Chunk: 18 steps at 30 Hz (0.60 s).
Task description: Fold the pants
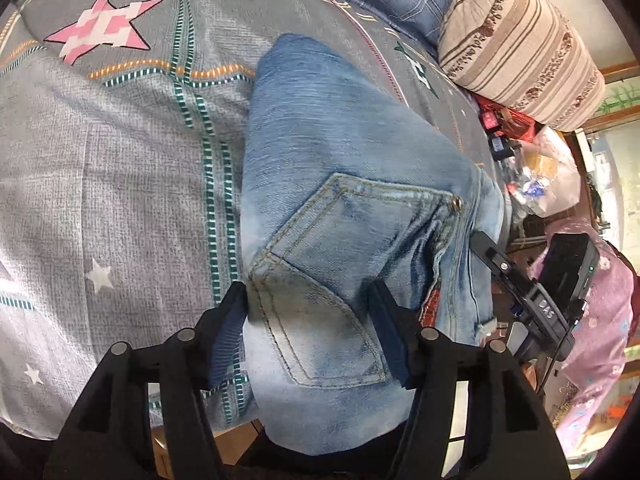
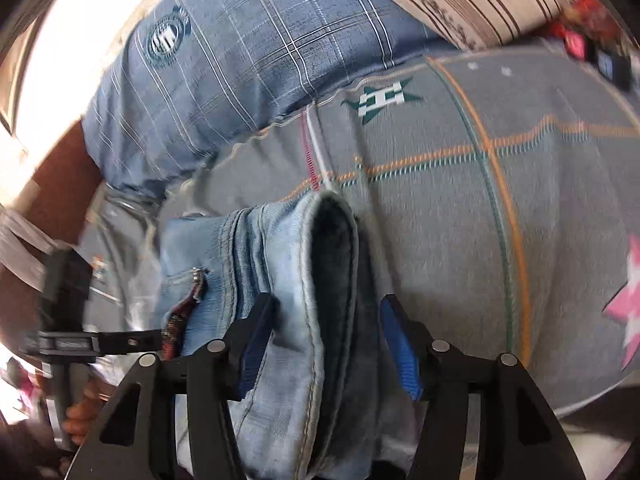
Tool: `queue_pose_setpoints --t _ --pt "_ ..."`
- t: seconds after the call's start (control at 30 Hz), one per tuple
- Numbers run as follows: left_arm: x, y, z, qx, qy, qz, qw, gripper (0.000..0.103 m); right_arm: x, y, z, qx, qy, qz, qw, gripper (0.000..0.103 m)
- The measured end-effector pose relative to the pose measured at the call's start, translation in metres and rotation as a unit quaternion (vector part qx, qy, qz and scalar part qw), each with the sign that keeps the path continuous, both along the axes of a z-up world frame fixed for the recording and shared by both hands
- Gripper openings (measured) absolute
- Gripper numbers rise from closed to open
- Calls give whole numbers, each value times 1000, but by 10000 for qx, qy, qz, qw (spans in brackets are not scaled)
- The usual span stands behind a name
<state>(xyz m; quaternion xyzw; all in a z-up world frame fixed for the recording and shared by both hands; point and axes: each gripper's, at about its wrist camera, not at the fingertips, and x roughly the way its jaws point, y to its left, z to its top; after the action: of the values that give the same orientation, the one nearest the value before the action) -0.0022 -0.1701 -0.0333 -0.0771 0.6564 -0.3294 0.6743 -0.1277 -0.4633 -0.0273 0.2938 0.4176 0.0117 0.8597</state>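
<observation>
Pants [image 1: 340, 184] of faded blue denim lie in a folded bundle on a bed, reaching from the middle of the left wrist view down to its bottom edge, where the fabric hangs past the edge of the grey bedspread [image 1: 120, 160]. A back pocket [image 1: 340, 264] with tan stitching faces up at the lower centre of that view.

The left tongs [image 1: 310, 328] stand partly apart at the bottom centre, 1 finger on each side of the pocket end of the bundle. The left pad sits against the denim's edge and the right pad rests at the fabric, so the cloth lies between them; whether they press it firmly I cannot tell.

In the right wrist view the pants [image 2: 280, 264] appear edge on, at the lower centre, with the dark inside of the waistband showing. The right tongs [image 2: 320, 340] straddle this thick edge: the left pad touches the light denim, while the right pad [image 2: 402, 344] stands a little off the dark fabric.

The bedspread carries a pink star [image 1: 100, 28] at the upper left of the left wrist view. A blue plaid pillow [image 2: 240, 52] and a striped beige cushion [image 1: 516, 44] lie at the top of the frames.
</observation>
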Motion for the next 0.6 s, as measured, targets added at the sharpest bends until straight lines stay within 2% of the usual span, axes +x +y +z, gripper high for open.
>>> queue_pose_setpoints --t 0.07,0.1,0.13,0.17,0.2,0.27,0.3,0.37,0.4,0.43,0.53,0.6 --pt "-1 2 1 -76 9 -97 9999 70 -6 0 0 417 -125 127 9990 65" --pt "0 1 -1 -98 51 -122 9999 72 -6 2 -1 415 -100 207 9989 77" --pt "1 2 -5 -140 166 -104 9997 77 -6 8 -3 241 -12 277 9993 81" --pt "1 0 -9 -210 282 -99 9993 83 -6 14 -7 40 95 349 9993 81" --pt "0 -1 -13 -280 412 -130 9987 83 -5 17 -14 23 200 504 9985 82" --pt "-2 -11 -12 -257 364 -166 9989 86 -3 18 -31 286 319 622 9971 83" --pt "-4 -16 -9 -195 286 -191 9992 86 -4 17 -31 335 168 564 9977 83" --pt "-9 -23 -1 -180 167 -237 9994 73 -1 19 -27 259 166 514 9982 67" --pt "-13 -24 5 -173 74 -263 9995 70 -1 22 -23 204 194 532 9982 52" --pt "-17 -25 12 -169 -46 -328 9993 60 -3 26 -18 96 168 582 9981 42" --pt "-28 -25 29 -350 -178 -515 9979 44 -12 43 -1 -367 121 757 9964 32" --pt "-35 -23 44 -529 -265 -608 9964 43 -19 50 12 -468 123 753 9960 30"
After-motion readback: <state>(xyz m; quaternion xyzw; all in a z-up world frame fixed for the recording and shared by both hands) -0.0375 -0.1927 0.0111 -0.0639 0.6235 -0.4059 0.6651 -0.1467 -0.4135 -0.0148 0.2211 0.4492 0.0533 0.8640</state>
